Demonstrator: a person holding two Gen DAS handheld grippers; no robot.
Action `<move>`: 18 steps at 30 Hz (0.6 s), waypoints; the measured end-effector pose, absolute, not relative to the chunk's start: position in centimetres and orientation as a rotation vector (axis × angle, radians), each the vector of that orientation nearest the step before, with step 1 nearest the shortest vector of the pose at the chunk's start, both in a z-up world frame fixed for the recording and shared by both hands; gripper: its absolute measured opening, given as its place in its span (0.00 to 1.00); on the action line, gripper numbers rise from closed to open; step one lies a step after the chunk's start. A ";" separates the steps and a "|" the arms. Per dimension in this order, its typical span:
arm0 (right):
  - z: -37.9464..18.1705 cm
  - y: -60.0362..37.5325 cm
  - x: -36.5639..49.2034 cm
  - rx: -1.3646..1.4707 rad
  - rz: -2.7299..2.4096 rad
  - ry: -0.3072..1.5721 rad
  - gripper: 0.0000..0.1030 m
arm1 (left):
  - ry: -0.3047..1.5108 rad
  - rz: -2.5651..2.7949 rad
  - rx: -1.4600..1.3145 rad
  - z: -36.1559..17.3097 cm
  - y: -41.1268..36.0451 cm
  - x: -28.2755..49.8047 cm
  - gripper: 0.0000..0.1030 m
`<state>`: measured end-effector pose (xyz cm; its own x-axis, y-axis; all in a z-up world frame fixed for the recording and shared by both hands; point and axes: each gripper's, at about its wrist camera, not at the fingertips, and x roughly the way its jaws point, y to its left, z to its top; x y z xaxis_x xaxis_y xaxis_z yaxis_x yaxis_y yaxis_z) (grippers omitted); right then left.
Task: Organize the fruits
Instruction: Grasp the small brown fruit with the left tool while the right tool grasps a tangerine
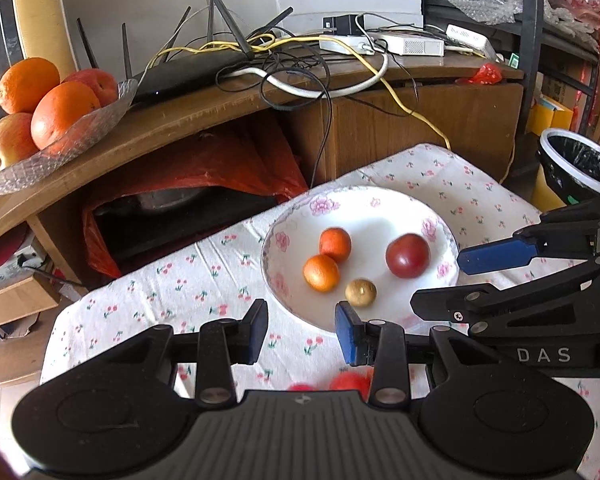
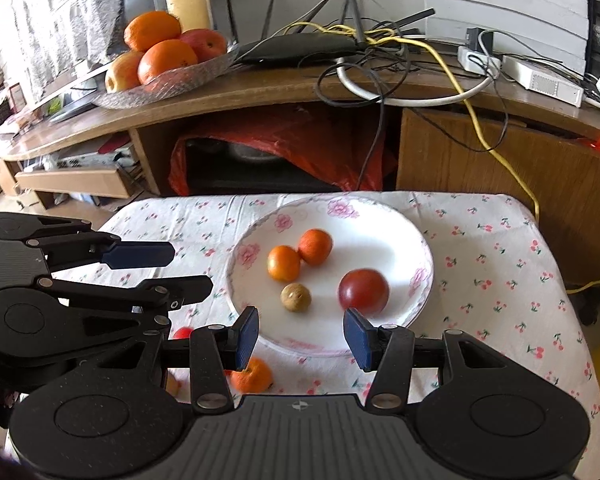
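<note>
- The white flowered plate (image 2: 380, 216) sits on a cherry-print tablecloth (image 2: 500, 260) and serves as the landmark.
- On the plate lie two small oranges (image 2: 284, 263), touching each other, a dark red tomato-like fruit (image 2: 363, 291), and a small brown fruit (image 2: 295, 297).
- The right gripper (image 2: 302, 337) hovers over the plate's near rim, jaws spread wide and empty; the brown fruit and red fruit lie just beyond its fingertips.
- The left gripper (image 1: 302, 334) hangs at the plate's near-left edge, jaws parted, holding nothing.
- Another small orange (image 2: 252, 376) rests off the plate, just beside its near rim, below the right gripper's left finger.
</note>
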<state>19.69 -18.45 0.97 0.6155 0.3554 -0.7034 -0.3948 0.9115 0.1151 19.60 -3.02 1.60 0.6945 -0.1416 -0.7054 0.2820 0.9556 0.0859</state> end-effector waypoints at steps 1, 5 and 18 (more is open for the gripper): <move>0.9 -18.3 19.5 -0.056 0.438 0.803 0.43 | 0.771 -0.238 0.195 1.5 -2.9 19.3 0.43; 0.7 -17.7 19.0 -0.066 0.454 0.817 0.43 | 0.786 -0.234 0.191 1.2 -2.4 18.4 0.43; -0.7 -16.4 17.1 -0.094 0.496 0.876 0.43 | 0.847 -0.246 0.200 -0.5 -1.4 15.9 0.43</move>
<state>17.14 -16.38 -0.71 0.5354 0.3778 -0.7554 -0.4533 0.8832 0.1205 15.89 -1.42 -0.49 0.6365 -0.1350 -0.7594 0.2930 0.9531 0.0761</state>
